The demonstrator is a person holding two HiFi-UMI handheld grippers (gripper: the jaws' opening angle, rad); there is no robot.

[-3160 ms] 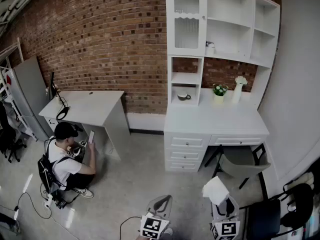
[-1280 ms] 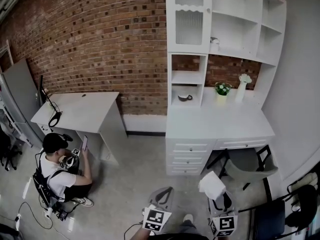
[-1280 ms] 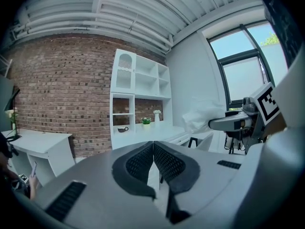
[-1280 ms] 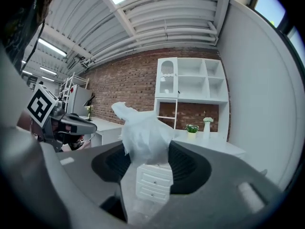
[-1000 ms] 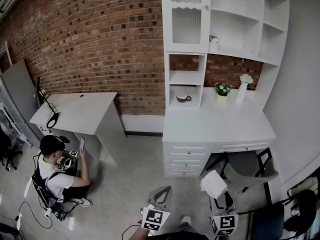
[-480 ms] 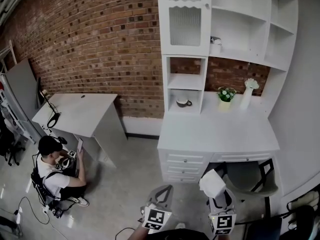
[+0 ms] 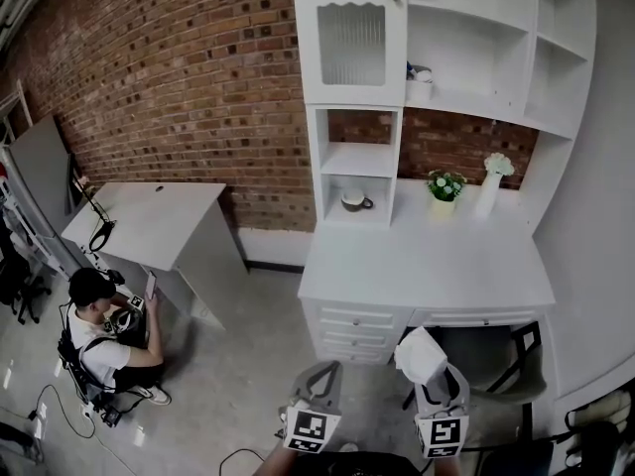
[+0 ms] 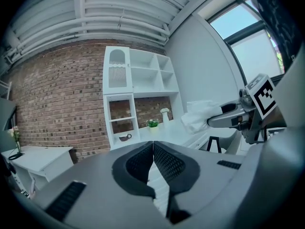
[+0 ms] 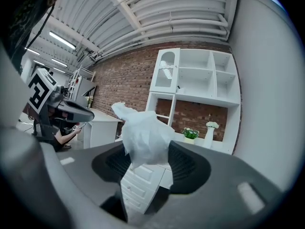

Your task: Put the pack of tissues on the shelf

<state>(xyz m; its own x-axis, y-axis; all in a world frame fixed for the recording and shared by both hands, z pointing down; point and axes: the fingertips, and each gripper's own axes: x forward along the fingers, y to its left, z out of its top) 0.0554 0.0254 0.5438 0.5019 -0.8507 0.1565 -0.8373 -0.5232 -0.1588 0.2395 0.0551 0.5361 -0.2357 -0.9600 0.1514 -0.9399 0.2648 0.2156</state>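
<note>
Right gripper [image 9: 147,157]: jaws pinching the pack of tissues [image 9: 143,133]; the white pack stands up out of the pads.
Left gripper [image 8: 152,149]: jaws pressed together, nothing between them; low centre of the head view.
Pack of tissues: in the air at the lower right of the head view, in front of the white desk [image 7: 427,266], well apart from the shelf unit [image 7: 466,99].
Ahead: open white shelves at the upper right; a cup [image 7: 352,201] in the lower cubby; a potted plant [image 7: 444,184] and vase [image 7: 488,180] on the desk top; a grey chair [image 7: 496,350] under the desk.
Step in hand: probably the carry toward the shelf, pack not yet placed.
Next move: likely to close on the desk, lift the right gripper to an open shelf clear of plant and vase, rest the pack, then spread the jaws.
Elsewhere: a person [image 7: 99,340] sits on the floor, lower left.
</note>
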